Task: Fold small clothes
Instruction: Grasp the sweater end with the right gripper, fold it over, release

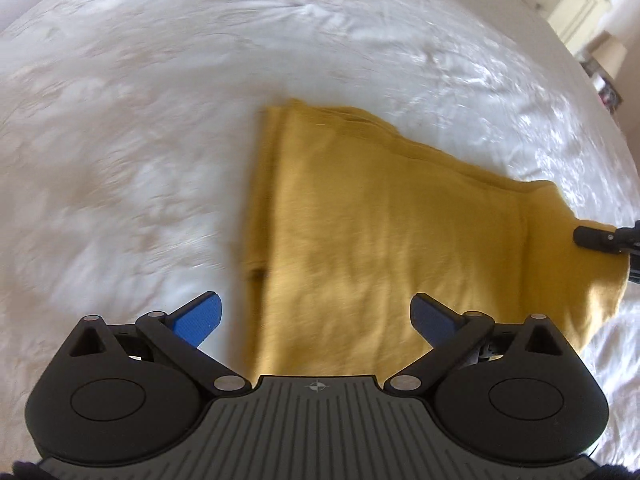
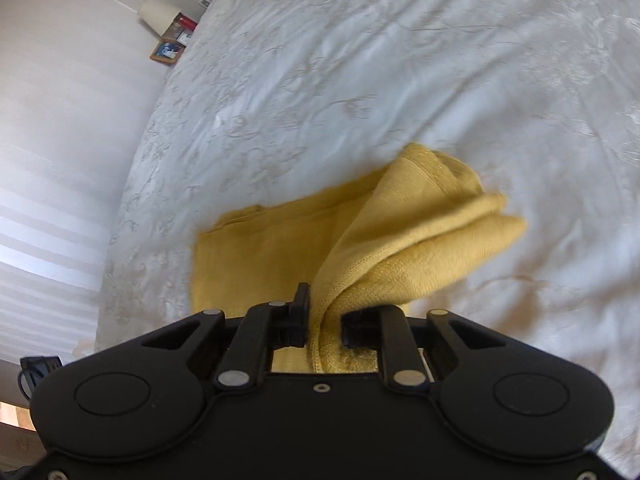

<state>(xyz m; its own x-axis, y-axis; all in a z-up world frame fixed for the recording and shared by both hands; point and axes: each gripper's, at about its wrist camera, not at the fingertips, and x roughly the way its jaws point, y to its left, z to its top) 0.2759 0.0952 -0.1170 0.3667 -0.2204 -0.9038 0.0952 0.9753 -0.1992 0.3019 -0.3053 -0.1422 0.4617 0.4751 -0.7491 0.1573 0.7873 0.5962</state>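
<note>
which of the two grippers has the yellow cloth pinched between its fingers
The right gripper: its black fingers are clamped on a bunched edge of the yellow cloth. The left gripper, with blue pads, is wide open above the cloth, holding nothing.

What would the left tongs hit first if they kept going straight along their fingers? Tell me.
Most likely the yellow garment: it fills the gap ahead of the open left tongs, lying on the white bedspread. Nothing shows in between, though depth is unclear.
</note>
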